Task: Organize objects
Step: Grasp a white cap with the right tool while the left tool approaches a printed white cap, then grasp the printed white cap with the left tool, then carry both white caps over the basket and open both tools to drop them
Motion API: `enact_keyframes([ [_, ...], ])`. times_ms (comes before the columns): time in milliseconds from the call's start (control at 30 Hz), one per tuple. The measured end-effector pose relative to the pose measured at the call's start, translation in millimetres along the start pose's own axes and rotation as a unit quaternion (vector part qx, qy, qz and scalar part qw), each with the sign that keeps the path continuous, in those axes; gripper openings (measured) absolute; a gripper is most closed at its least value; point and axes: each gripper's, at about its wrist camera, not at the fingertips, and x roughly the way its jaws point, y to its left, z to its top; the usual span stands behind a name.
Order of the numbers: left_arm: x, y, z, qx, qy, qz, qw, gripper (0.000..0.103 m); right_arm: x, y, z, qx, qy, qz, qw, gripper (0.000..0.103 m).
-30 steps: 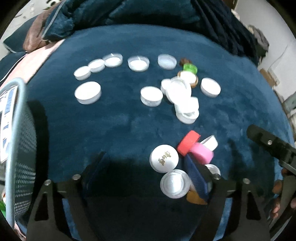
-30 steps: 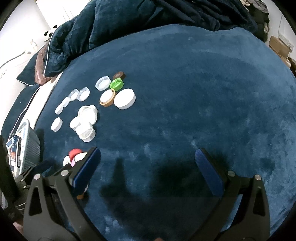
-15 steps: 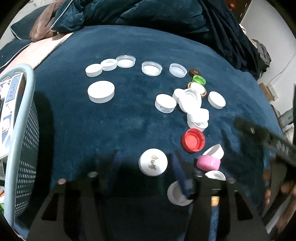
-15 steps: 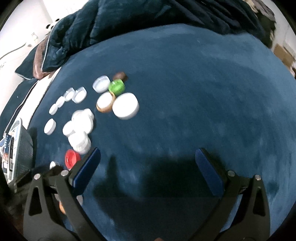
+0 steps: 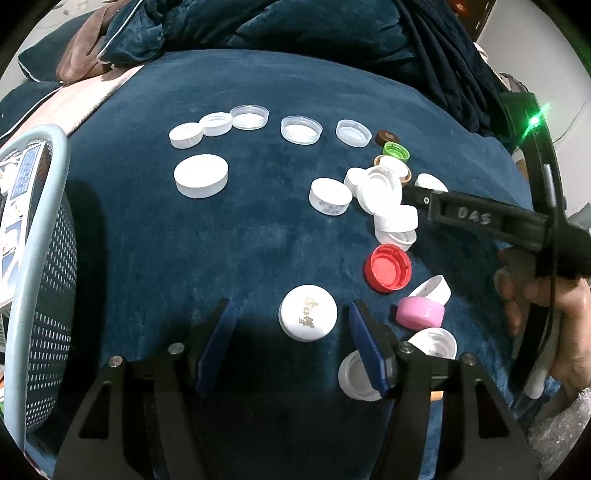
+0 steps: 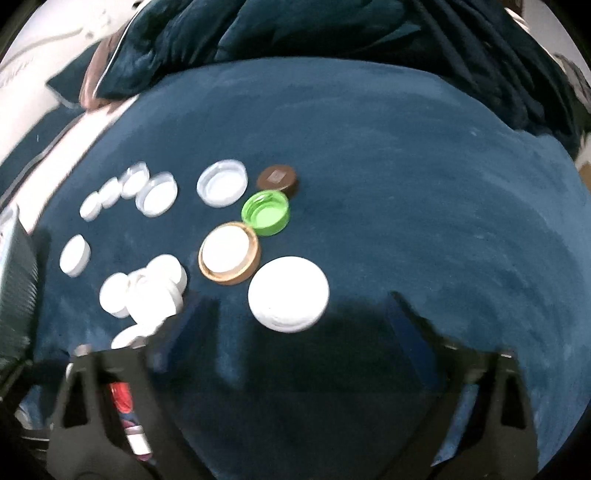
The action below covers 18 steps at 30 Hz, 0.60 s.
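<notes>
White, gold-lettered cap (image 5: 307,317) (flat side up) between parted left tongs (image 5: 291,332).

Mesh basket (image 5: 40,295) at left; rumpled blanket (image 5: 295,29) behind.

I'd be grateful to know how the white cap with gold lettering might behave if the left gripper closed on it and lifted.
The lettered cap looks like rigid plastic, so it probably won't squash. It lies flat on soft blue fabric, so it is unlikely to roll. Its rim is low, so the left gripper pads may catch little and slip.
</notes>
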Motion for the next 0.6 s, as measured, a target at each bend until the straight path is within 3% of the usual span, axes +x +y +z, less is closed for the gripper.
enact_keyframes([
  [33,0.6,0.0,-0.2,0.001,-0.001,-0.001,1.0,0.065,-3.5,1.2,-2.2,-0.005,-0.007,0.0,1.0,0.048],
  [67,0.5,0.0,-0.5,0.001,-0.002,-0.001,1.0,0.064,-6.5,1.1,-3.9,-0.007,-0.012,0.005,1.0,0.041],
  [100,0.7,-0.5,-0.5,0.002,-0.004,-0.001,1.0,0.061,-11.1,1.4,-6.9,-0.006,-0.014,0.01,1.0,0.041],
  [167,-1.0,-0.7,-0.4,0.002,-0.009,0.0,1.0,0.035,-21.1,1.1,-13.1,0.003,-0.019,0.019,1.0,0.041],
  [200,-3.0,0.6,-0.1,-0.003,-0.011,-0.003,0.9999,0.03,-25.4,0.9,-15.4,0.007,-0.021,0.022,1.0,0.041],
  [600,-62.8,6.0,-6.6,-0.008,-0.057,-0.001,0.9984,0.031,-101.4,25.1,-35.7,0.02,-0.072,0.047,0.996,0.041],
])
